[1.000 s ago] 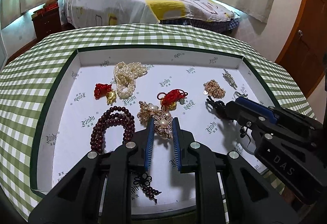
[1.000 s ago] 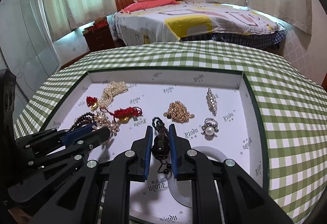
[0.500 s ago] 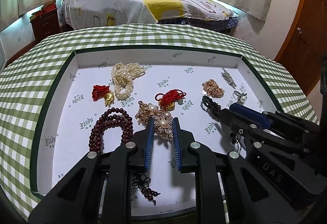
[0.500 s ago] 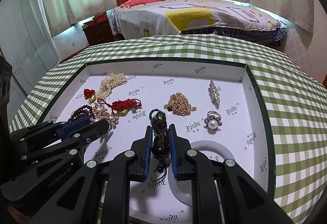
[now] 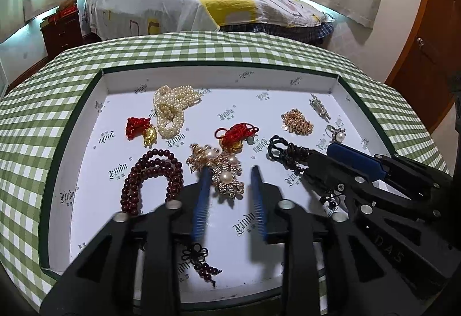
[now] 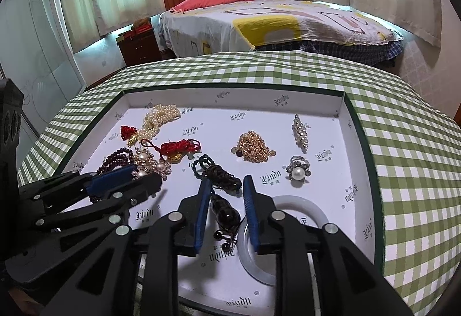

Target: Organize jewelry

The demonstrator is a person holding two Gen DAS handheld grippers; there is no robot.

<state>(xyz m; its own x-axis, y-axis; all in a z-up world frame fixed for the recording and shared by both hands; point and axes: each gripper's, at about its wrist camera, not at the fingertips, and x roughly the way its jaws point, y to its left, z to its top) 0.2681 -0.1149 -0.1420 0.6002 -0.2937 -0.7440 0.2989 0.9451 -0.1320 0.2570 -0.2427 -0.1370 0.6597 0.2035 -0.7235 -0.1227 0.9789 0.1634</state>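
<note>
Now released | left hand-held gripper [image 5: 229, 169] just spread off brooch [image 5: 220, 167] | right hand-held gripper [image 6: 226, 183] just spread off dark cord [image 6: 222, 180] | both laid in tray [image 5: 219, 77], next pieces due

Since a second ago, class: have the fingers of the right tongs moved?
Yes. The right tongs have just been opening: both fingers have spread outward, away from the dark bead pendant that lies between them, leaving a gap on each side.

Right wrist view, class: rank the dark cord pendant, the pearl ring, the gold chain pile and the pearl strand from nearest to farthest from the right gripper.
1. Dark cord pendant, between the right gripper fingers.
2. Pearl ring, just right.
3. Gold chain pile, ahead.
4. Pearl strand, far left corner.
</note>
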